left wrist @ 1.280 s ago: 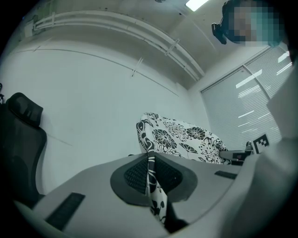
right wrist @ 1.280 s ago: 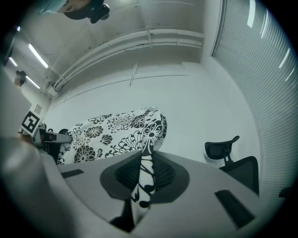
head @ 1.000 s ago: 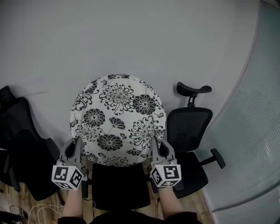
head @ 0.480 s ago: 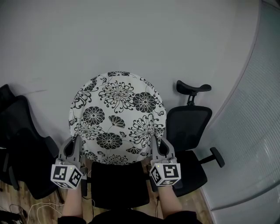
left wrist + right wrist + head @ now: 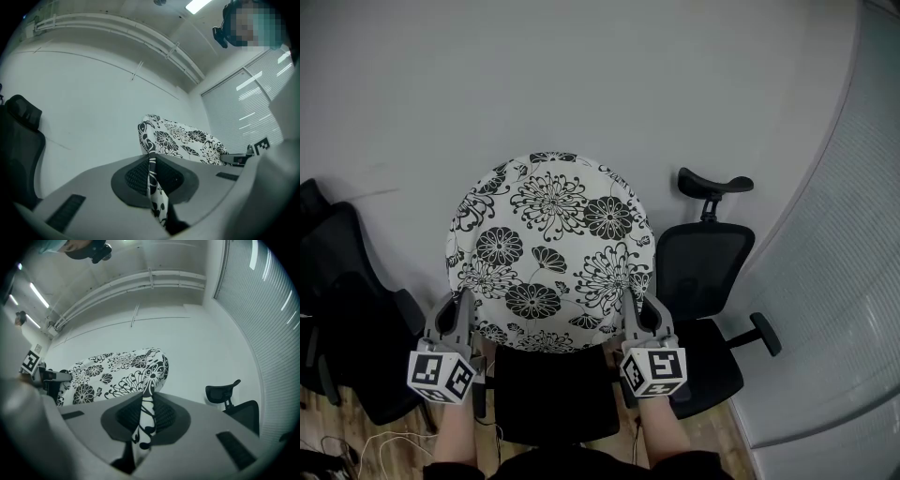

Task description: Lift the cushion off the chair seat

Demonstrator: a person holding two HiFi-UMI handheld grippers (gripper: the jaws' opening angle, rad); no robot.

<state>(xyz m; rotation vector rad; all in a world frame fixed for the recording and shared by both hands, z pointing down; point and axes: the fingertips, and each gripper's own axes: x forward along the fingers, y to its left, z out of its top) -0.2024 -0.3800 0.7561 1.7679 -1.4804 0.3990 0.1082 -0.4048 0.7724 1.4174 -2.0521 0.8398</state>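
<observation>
The round white cushion (image 5: 548, 251) with black flower print hangs in the air above the black chair seat (image 5: 553, 394), held by both grippers. My left gripper (image 5: 461, 302) is shut on its lower left edge; in the left gripper view the cushion (image 5: 180, 140) stretches away to the right and its fabric is pinched between the pads. My right gripper (image 5: 632, 302) is shut on the lower right edge, and in the right gripper view the cushion (image 5: 117, 369) spreads to the left from the jaws.
A black office chair (image 5: 708, 291) with headrest and armrests stands right of the cushion. More black chairs (image 5: 347, 319) crowd the left side. A grey wall rises behind, a glass partition with blinds (image 5: 844, 281) curves on the right, and cables (image 5: 366, 455) lie on the wooden floor.
The cushion has shifted very slightly upward in the head view; both grippers keep their hold in nearly the same place.
</observation>
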